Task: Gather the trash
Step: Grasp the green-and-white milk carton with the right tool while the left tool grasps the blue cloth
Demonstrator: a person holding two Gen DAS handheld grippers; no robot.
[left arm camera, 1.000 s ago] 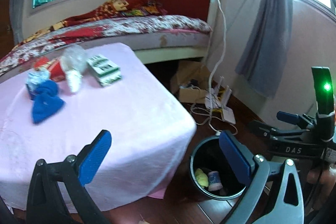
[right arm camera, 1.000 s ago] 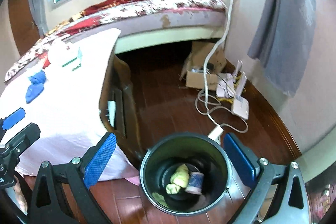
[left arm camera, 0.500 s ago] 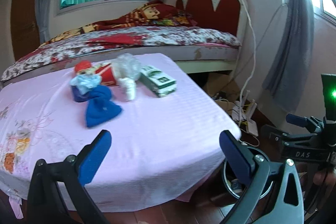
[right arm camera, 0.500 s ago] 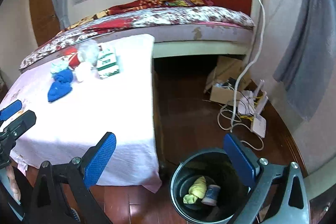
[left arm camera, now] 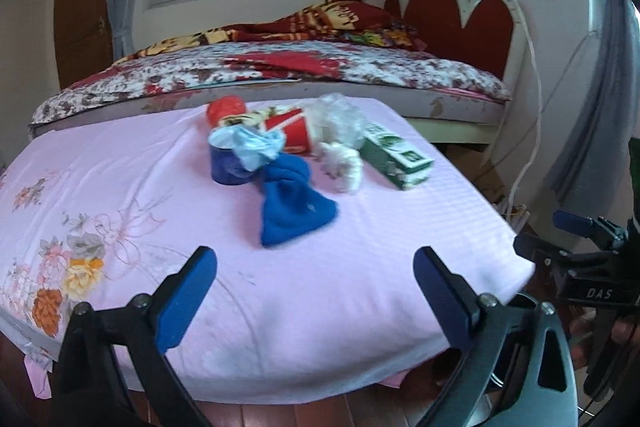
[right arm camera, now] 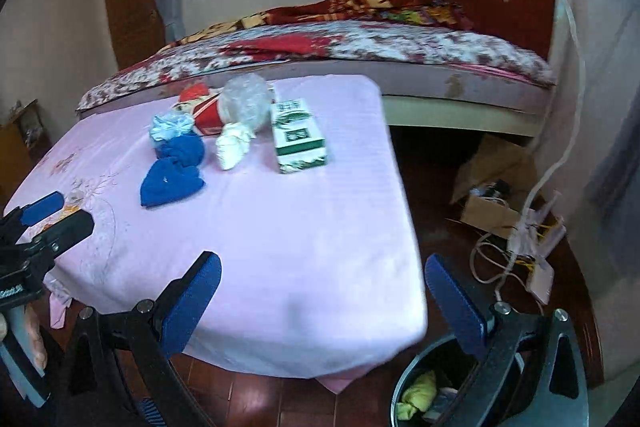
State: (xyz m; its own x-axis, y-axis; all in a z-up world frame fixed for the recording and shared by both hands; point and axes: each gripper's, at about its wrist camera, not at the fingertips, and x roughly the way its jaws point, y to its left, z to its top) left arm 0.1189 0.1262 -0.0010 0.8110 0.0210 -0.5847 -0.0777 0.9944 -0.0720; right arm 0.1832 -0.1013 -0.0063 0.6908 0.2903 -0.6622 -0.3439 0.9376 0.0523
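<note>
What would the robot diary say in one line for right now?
left tongs: open, empty | right tongs: open, empty | trash pile: on pink table | bin: on floor, some trash inside

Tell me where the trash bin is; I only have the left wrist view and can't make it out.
Observer: The bin stands on the floor, just off the table's near right corner.
Operator: Anything in it?
Observer: Yes, a crumpled yellow-green scrap lies inside.
Operator: Is the right tool free?
Observer: Yes, the right tool is open and holds nothing.
</note>
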